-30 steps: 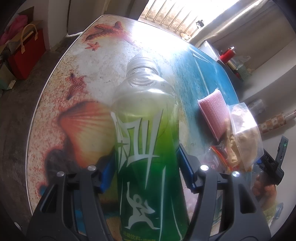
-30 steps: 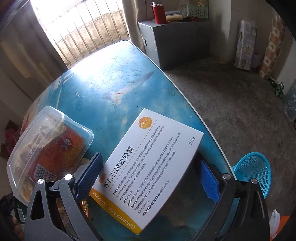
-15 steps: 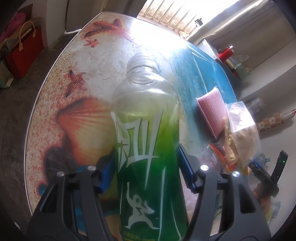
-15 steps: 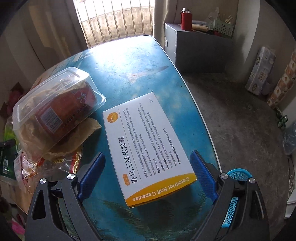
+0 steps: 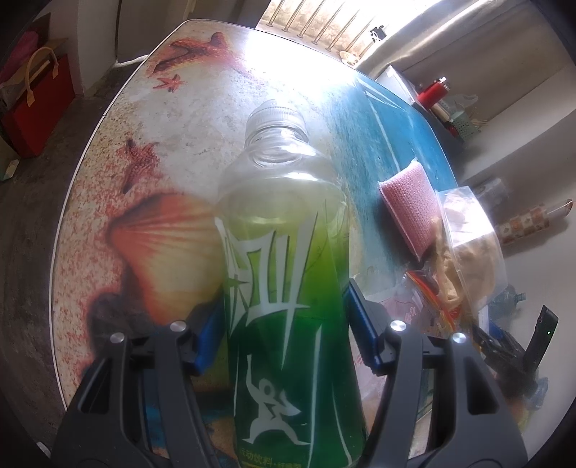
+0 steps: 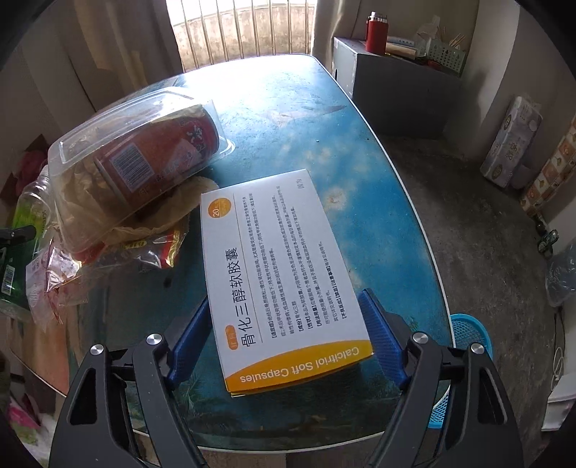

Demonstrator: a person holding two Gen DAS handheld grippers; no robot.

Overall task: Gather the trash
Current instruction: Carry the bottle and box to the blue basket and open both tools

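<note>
At lower centre of the left view, a green clear plastic bottle (image 5: 288,288) is pinched by the left gripper (image 5: 284,331). Lower centre in the right view, a white-and-orange cardboard medicine box (image 6: 280,277) on the blue counter (image 6: 378,201) is straddled by the right gripper (image 6: 284,334), whose jaws have just been closing; contact cannot be told.

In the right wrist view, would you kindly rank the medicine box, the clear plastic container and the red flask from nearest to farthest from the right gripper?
1. Medicine box, between the right gripper's fingers.
2. Clear plastic container, up and left on the table.
3. Red flask, on the grey cabinet beyond the table.
</note>
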